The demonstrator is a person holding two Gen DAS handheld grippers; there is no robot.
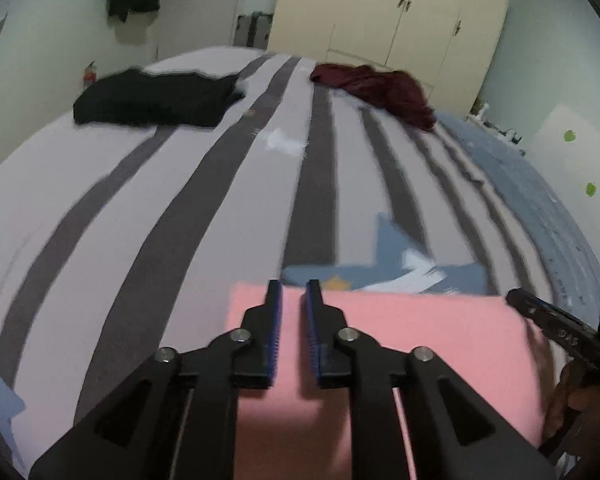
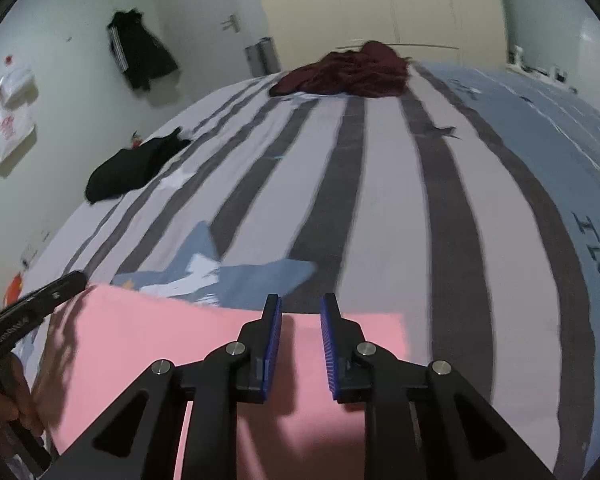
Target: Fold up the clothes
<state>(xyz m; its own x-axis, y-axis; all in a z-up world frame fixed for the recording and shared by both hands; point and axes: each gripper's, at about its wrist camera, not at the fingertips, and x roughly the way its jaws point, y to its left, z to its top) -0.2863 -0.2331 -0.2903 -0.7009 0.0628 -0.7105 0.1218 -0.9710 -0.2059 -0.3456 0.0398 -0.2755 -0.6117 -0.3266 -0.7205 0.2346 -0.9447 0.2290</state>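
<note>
A folded pink garment (image 1: 420, 344) lies flat on the striped bed (image 1: 180, 200) near its front edge; it also shows in the right wrist view (image 2: 148, 332). My left gripper (image 1: 293, 285) hovers over the garment's left part, jaws apart with nothing between them. My right gripper (image 2: 300, 300) hovers over its right part, jaws apart and empty. A folded black garment (image 1: 152, 98) lies at the far left of the bed. A crumpled maroon garment (image 1: 380, 88) lies at the far end. Each gripper's body shows at the edge of the other's view.
The bed cover (image 2: 380, 184) has grey stripes, blue stars and a blue side panel with lettering. A cream wardrobe (image 1: 388, 8) and a door stand behind the bed. A black jacket (image 2: 140, 52) hangs on the left wall.
</note>
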